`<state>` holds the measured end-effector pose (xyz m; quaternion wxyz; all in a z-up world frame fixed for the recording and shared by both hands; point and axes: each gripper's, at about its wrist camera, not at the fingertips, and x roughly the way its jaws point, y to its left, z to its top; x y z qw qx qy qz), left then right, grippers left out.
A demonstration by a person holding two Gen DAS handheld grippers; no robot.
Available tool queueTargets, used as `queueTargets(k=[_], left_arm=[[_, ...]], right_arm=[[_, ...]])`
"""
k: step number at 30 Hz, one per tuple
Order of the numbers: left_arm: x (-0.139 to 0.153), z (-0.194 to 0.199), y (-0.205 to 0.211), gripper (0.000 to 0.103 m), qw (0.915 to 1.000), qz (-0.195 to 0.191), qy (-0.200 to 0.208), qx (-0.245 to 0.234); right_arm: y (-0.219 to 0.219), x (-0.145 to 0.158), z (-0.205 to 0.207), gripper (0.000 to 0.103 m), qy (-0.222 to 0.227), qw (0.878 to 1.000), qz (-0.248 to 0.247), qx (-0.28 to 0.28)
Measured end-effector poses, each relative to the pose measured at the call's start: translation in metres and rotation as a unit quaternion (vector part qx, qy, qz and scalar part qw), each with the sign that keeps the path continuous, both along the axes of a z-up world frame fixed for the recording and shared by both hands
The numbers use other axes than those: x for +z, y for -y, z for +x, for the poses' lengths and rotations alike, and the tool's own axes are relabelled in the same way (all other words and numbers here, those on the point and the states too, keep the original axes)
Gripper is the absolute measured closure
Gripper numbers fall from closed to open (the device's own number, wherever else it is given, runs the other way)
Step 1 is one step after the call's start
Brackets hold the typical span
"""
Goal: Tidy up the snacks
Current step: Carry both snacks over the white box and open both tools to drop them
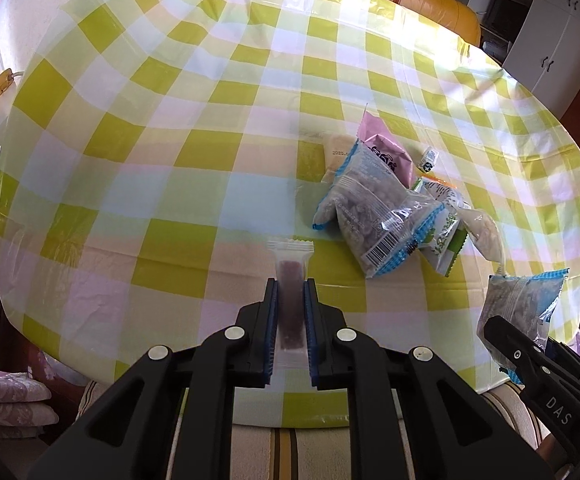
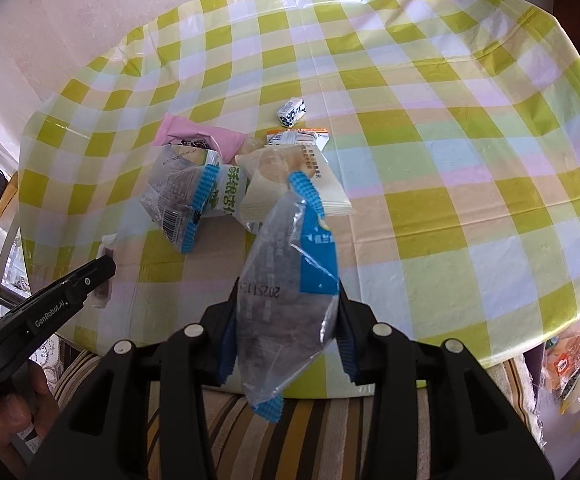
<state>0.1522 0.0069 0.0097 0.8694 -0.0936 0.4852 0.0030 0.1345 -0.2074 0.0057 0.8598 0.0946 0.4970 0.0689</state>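
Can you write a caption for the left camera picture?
Left claw grips a snack stick above the checkered table.

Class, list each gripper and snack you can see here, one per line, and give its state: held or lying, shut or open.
left gripper: shut on the slim bar packet
slim bar packet: held, lifted
right gripper: shut on the blue-edged bag
blue-edged bag: held, lifted
snack pile: lying heaped on the tablecloth
small wrapped candy: lying apart from the pile
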Motion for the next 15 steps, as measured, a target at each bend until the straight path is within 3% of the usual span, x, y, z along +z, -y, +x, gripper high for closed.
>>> queueTargets(k=[15], left_arm=[[0.017, -0.022, 0.059, 0.091, 0.9982, 0.000, 0.014, -0.059]], right_arm=[[0.048, 0.016, -0.031, 0.062, 0.016, 0.999, 0.013, -0.037]])
